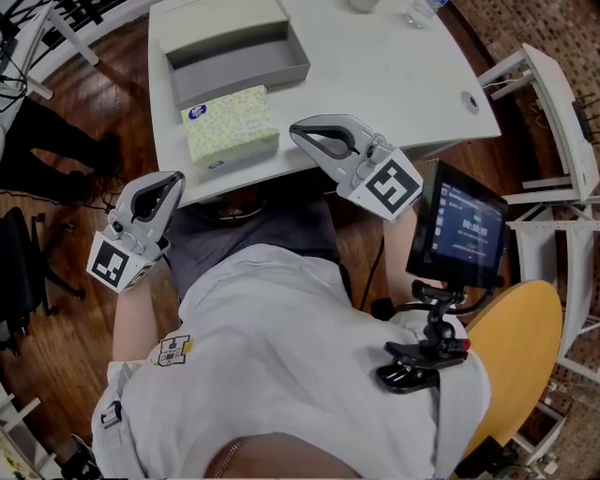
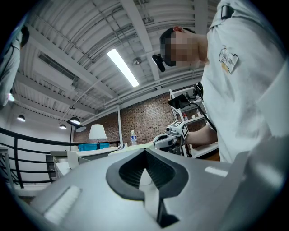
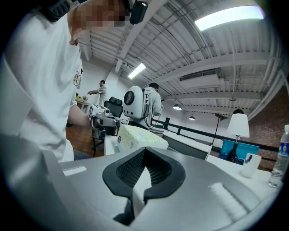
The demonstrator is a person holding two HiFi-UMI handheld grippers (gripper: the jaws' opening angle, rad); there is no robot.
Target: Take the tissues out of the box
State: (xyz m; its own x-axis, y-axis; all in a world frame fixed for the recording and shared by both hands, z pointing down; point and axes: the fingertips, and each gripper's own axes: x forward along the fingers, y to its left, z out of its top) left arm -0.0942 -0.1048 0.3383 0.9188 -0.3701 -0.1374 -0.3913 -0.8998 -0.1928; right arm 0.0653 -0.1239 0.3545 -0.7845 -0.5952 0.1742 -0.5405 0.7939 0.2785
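Observation:
A pale yellow patterned tissue pack (image 1: 230, 123) lies on the white table (image 1: 375, 84) close to its front edge. Just behind the pack stands an open grey box (image 1: 246, 64) with its beige lid (image 1: 220, 22) further back. My right gripper (image 1: 302, 132) hovers at the table's front edge, right of the pack, shut and holding nothing. My left gripper (image 1: 174, 180) hangs below the table's left front corner, also shut and empty. The right gripper view shows its own shut jaws (image 3: 143, 155), the tissue pack (image 3: 137, 137) ahead and the left gripper (image 3: 101, 121) beyond. The left gripper (image 2: 145, 151) faces the right gripper (image 2: 170, 136).
A small screen on a clamp mount (image 1: 461, 228) stands at my right, above an orange chair (image 1: 520, 347). White shelving (image 1: 553, 112) flanks the table's right side. A lamp (image 3: 238, 126), a cup (image 3: 249, 164) and a water bottle (image 3: 281, 158) stand on the table's far part.

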